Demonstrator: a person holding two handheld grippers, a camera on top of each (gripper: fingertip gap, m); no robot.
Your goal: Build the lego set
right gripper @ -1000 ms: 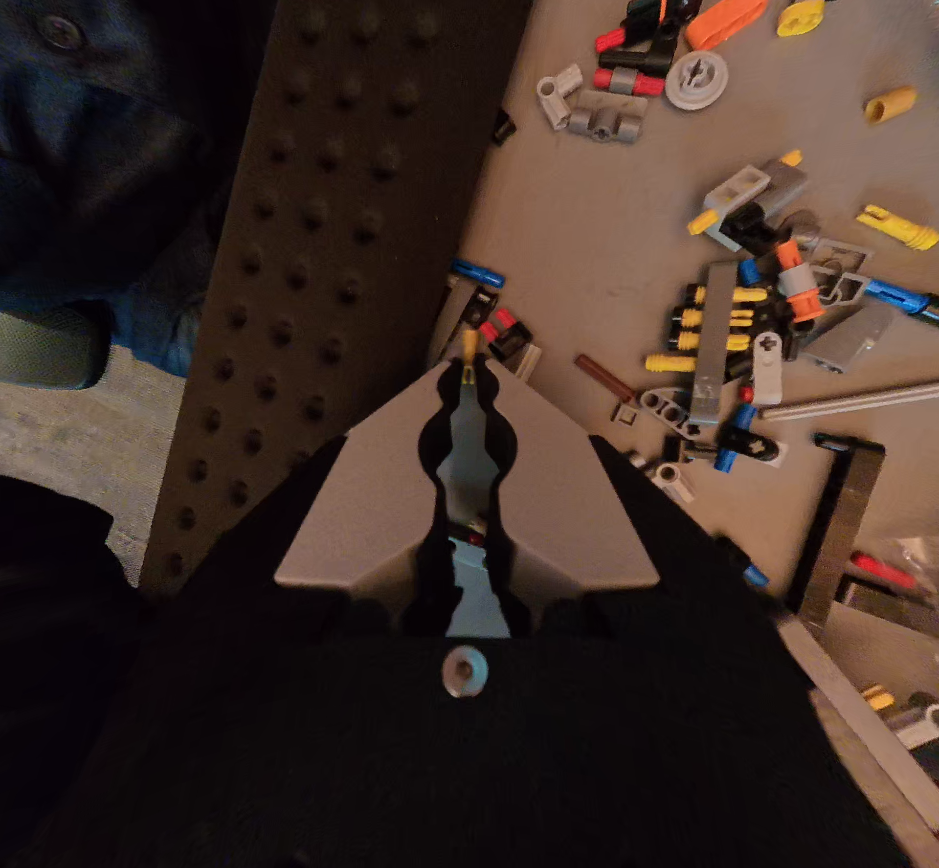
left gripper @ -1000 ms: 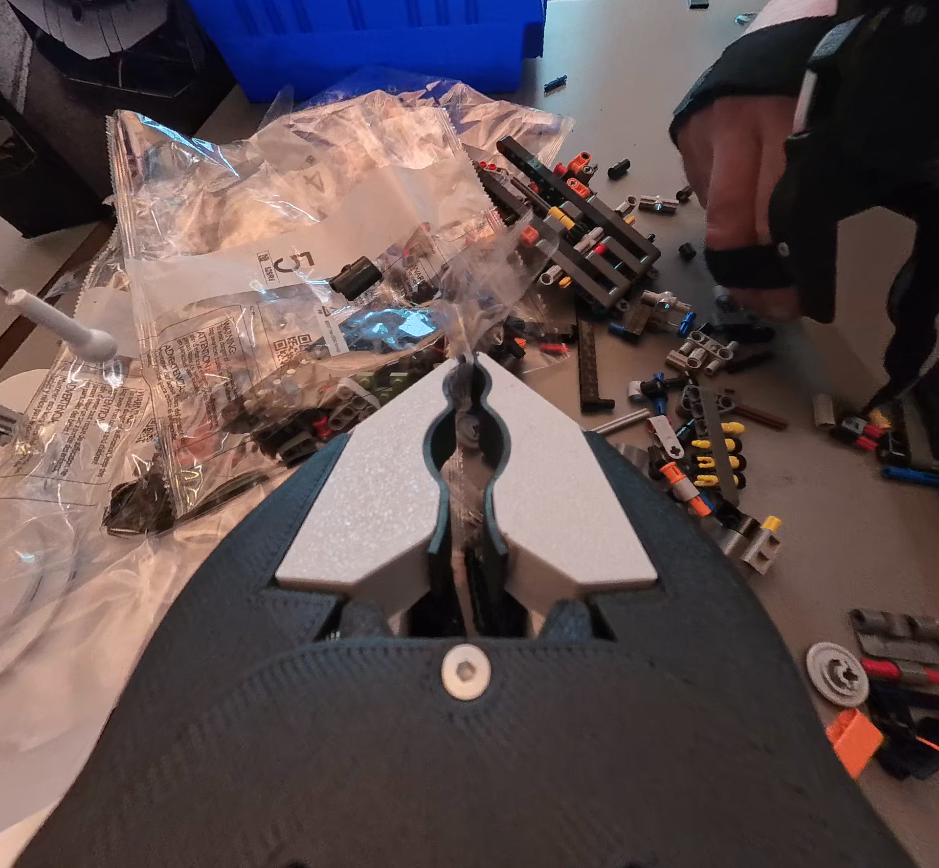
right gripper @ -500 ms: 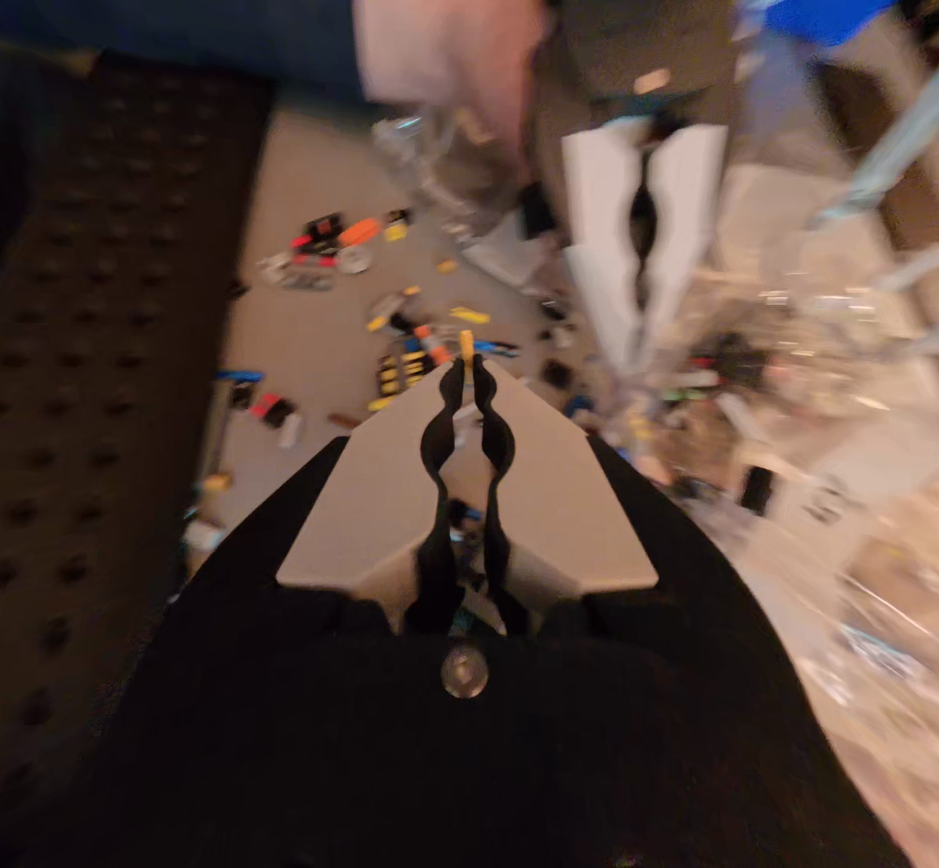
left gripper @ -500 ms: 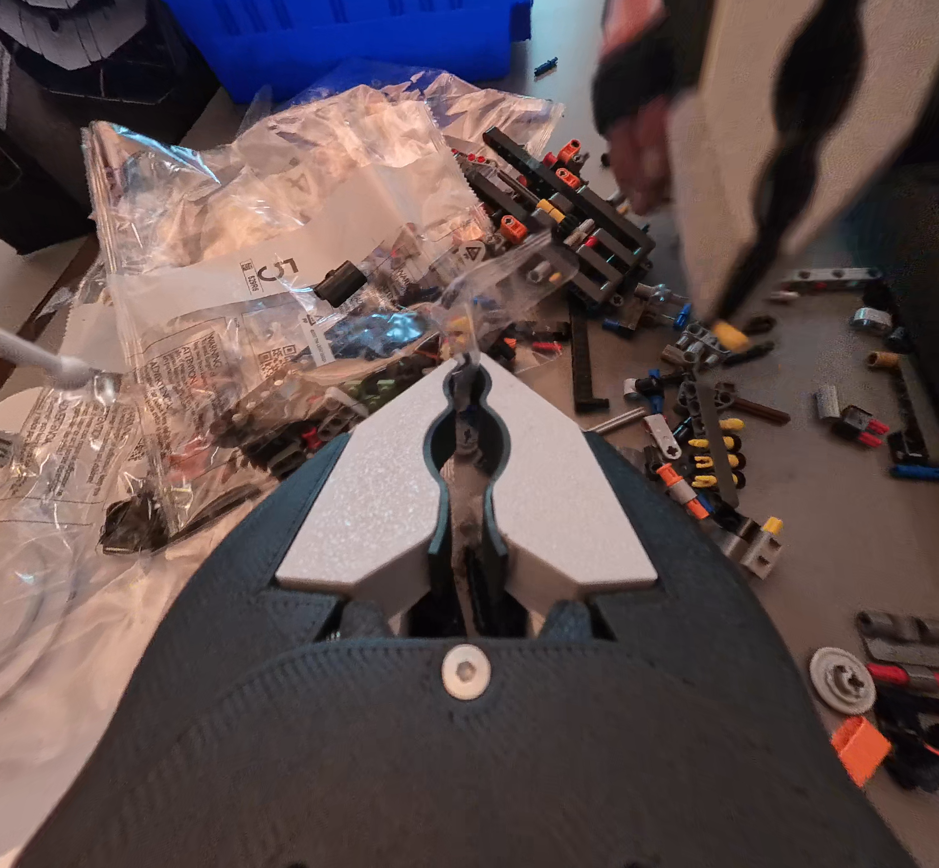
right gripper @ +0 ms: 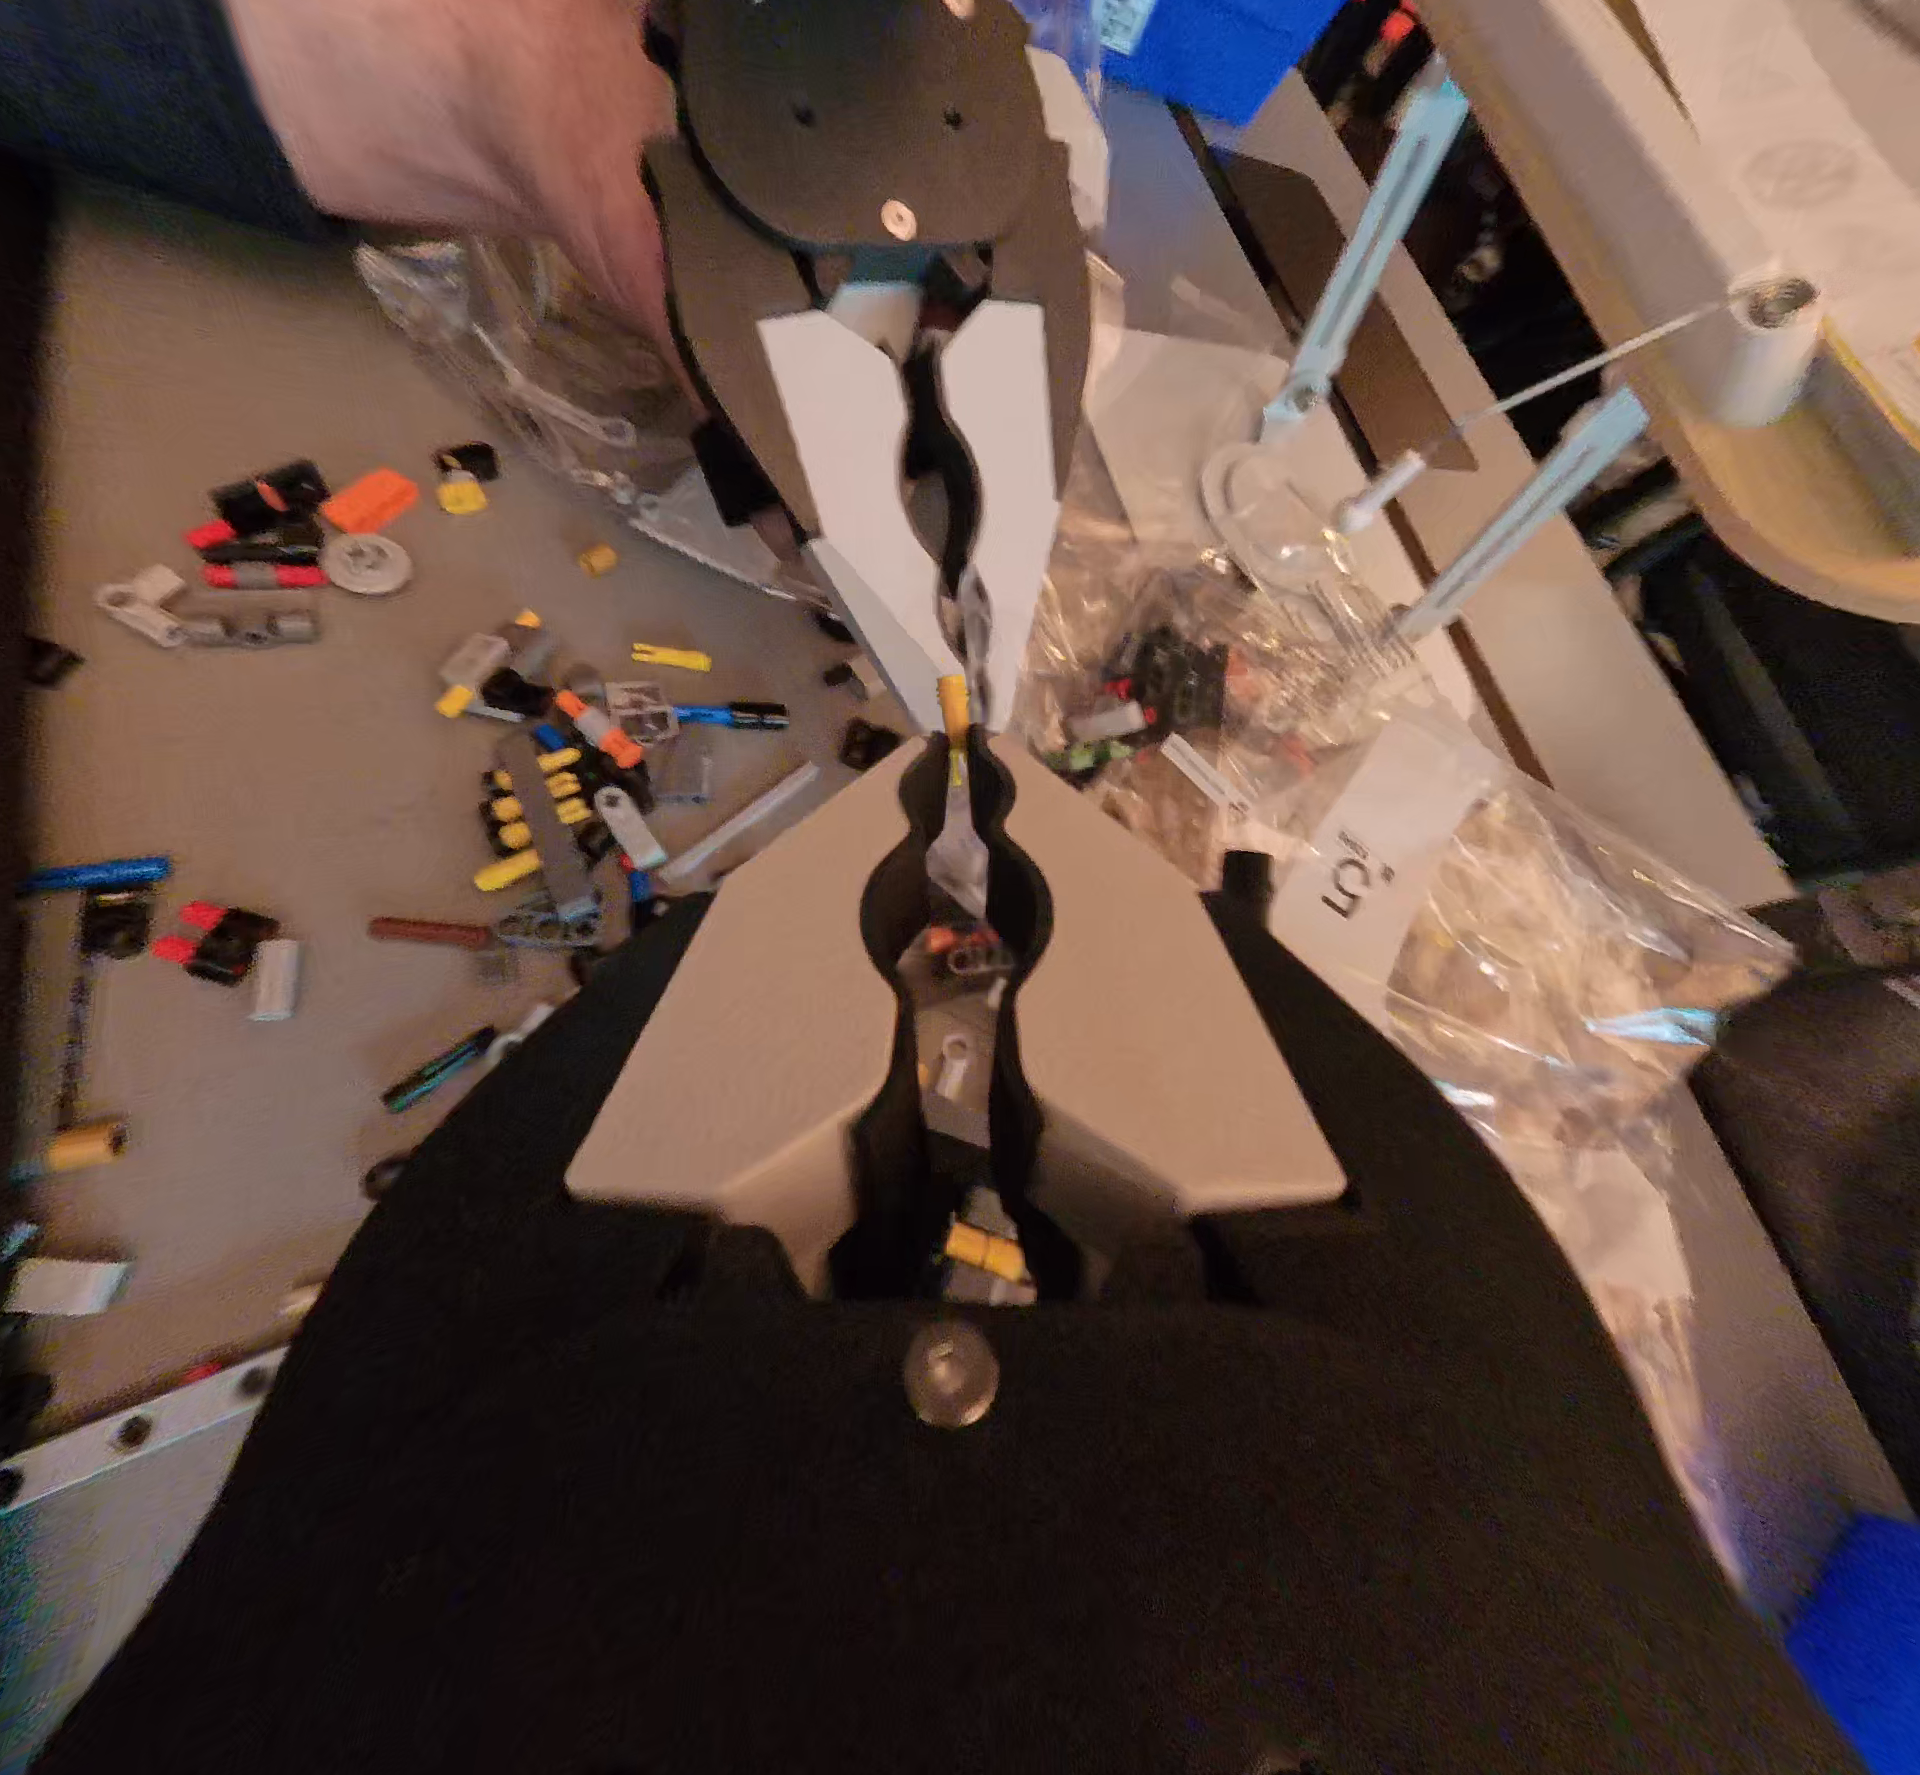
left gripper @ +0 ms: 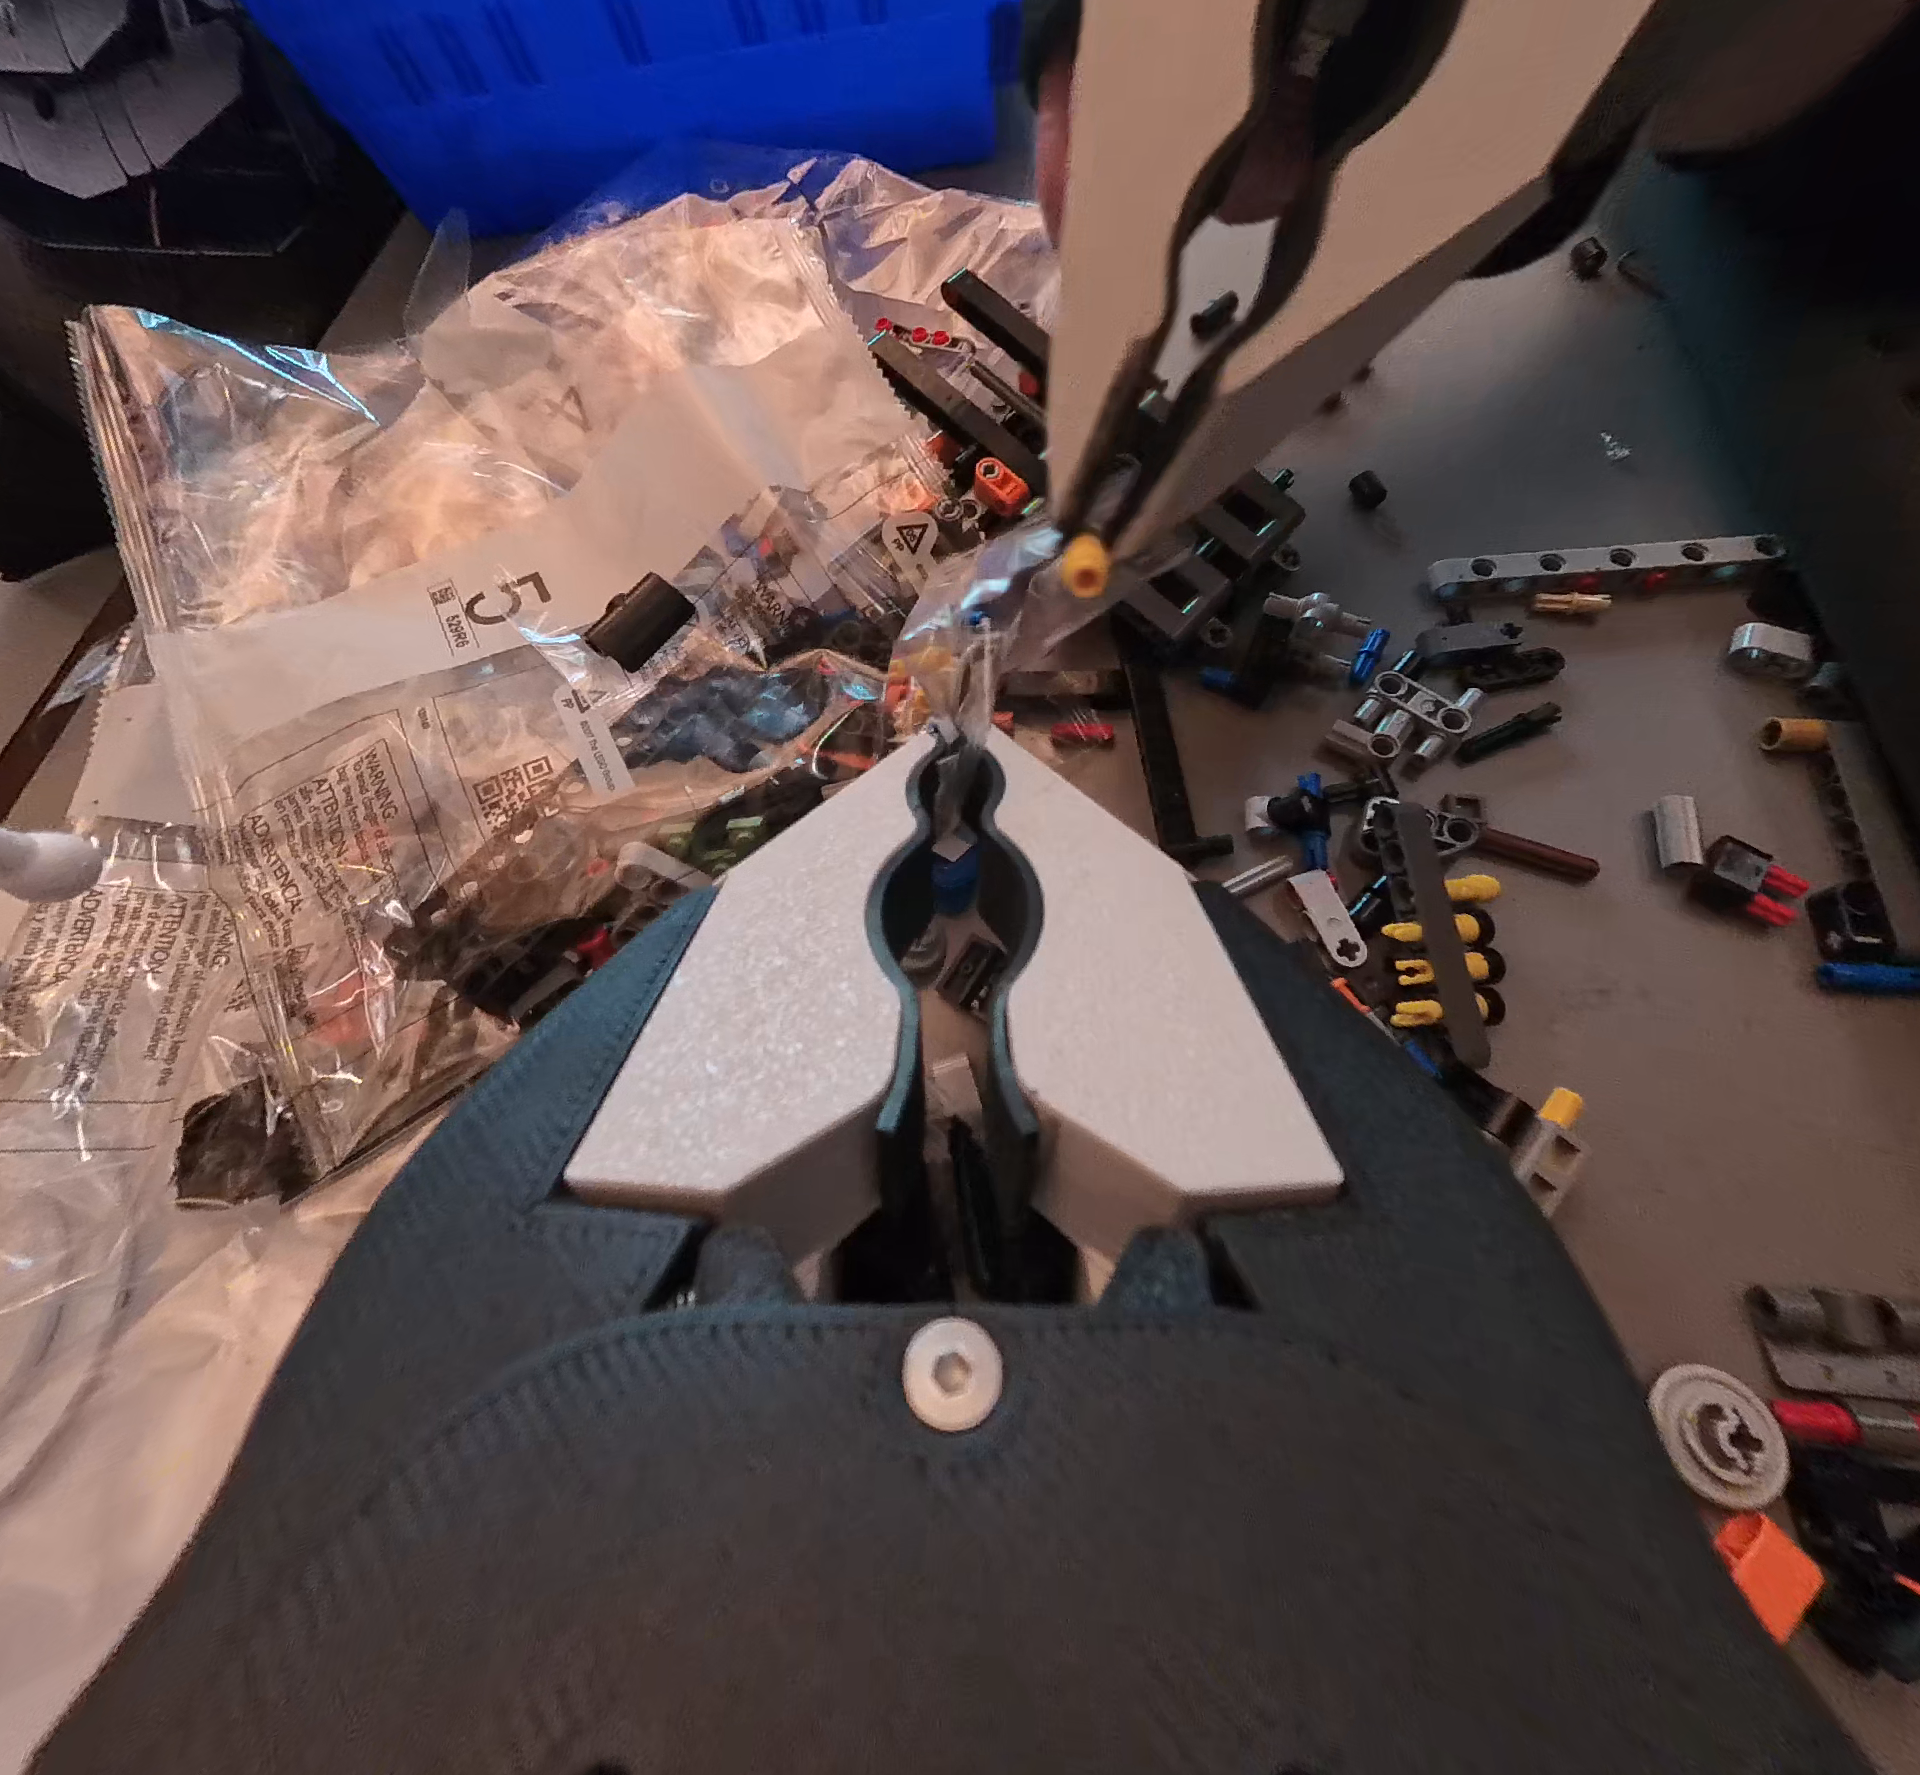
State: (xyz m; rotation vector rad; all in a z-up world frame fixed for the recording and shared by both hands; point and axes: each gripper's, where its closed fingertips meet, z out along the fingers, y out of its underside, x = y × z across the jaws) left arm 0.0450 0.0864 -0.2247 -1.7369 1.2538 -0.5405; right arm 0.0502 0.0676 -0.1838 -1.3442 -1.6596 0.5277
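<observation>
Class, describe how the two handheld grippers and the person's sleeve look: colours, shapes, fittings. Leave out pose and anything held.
The left gripper has a dark, ribbed, rounded printed body, two pale grey wedge-shaped fingers with wavy black inner edges, and a silver hex screw at the centre. The right gripper matches it: black body, pale grey fingers, wavy black edges. A dark blue sleeve covers the arm behind the left gripper.

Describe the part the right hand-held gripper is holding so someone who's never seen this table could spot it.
Start at the blue bin and come down over the clear plastic bags. Above their near edge, the right hand-held gripper pinches a small yellow peg at its tip. Unlike the yellow pegs among the loose parts on the table, this one is off the surface.
</observation>
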